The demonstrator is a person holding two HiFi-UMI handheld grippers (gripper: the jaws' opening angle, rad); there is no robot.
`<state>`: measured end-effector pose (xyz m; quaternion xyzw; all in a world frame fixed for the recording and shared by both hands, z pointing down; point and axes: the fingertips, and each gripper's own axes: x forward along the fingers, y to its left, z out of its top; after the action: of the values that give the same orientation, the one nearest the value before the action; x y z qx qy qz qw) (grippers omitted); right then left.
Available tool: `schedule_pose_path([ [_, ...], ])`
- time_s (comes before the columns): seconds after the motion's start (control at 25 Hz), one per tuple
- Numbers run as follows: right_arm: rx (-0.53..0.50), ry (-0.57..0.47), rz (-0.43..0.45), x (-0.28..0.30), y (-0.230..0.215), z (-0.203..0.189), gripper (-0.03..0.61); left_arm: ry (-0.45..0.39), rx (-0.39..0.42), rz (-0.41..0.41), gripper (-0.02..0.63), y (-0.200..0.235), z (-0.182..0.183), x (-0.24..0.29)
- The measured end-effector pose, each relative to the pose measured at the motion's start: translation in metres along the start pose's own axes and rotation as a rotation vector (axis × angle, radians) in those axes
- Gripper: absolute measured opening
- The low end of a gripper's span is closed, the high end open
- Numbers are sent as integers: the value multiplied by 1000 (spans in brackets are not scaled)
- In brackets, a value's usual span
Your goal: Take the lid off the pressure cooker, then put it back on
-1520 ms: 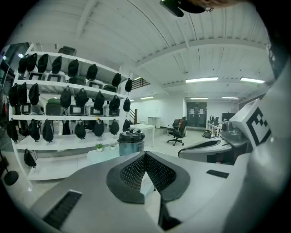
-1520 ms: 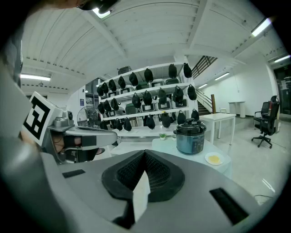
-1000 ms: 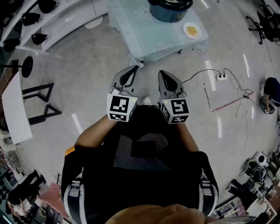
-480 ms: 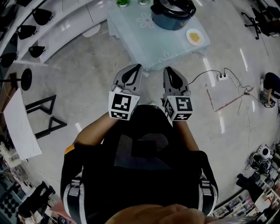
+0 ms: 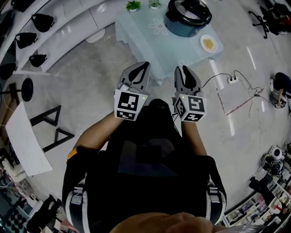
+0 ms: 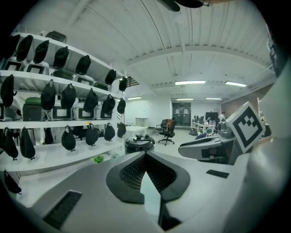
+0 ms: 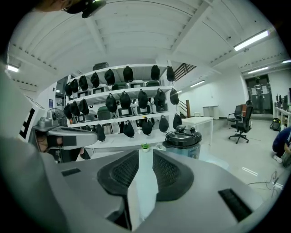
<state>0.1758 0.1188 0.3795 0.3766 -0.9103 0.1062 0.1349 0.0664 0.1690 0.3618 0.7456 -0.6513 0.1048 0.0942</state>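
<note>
1. Two grippers were held side by side before the person's chest, both aimed toward the surface [image 5: 145, 32] and dipped slightly.
2. The left gripper [image 6: 145, 155] had its jaws closed tip to tip, empty. The right gripper [image 7: 142, 154] had just been opening its jaws to a narrow gap, with nothing between them.
3. Only floor [image 5: 104, 68] lay between the grippers and the surface.
4. One pressure cooker [image 5: 184, 25] stood there with its lid [image 5: 190, 10] on, well apart from both grippers. One plate [image 5: 208, 43] lay just beside it, and two small plants [image 5: 133, 5] stood near the far edge.

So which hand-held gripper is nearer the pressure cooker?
Right. The right hand-held gripper lines up with the pressure cooker on the table ahead, its empty jaws having just been opening. The left hand-held gripper is off to the cooker's left. Neither touches it.
</note>
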Motion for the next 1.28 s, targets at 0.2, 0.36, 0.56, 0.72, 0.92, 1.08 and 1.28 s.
schedule_pose_path([
  [0.2, 11, 16, -44, 23, 1, 2, 106, 18, -22, -3, 8, 27, -6, 4],
  [0.36, 15, 22, -62, 47, -5, 6, 115, 34, -31, -10, 8, 46, -9, 20],
  [0.56, 40, 30, -99, 89, -27, 8, 133, 44, -25, -21, 8, 70, -7, 59],
  [0.72, 59, 24, -136, 129, -50, 20, 144, 54, -7, -50, 8, 89, 3, 105],
  [0.92, 73, 29, -182, 175, -88, 34, 162, 57, 10, -85, 8, 107, 21, 168],
  [1.08, 69, 21, -214, 209, -118, 47, 176, 68, 13, -97, 8, 121, 29, 214],
  [1.28, 87, 9, -246, 242, -154, 63, 203, 91, 22, -108, 8, 124, 37, 256],
])
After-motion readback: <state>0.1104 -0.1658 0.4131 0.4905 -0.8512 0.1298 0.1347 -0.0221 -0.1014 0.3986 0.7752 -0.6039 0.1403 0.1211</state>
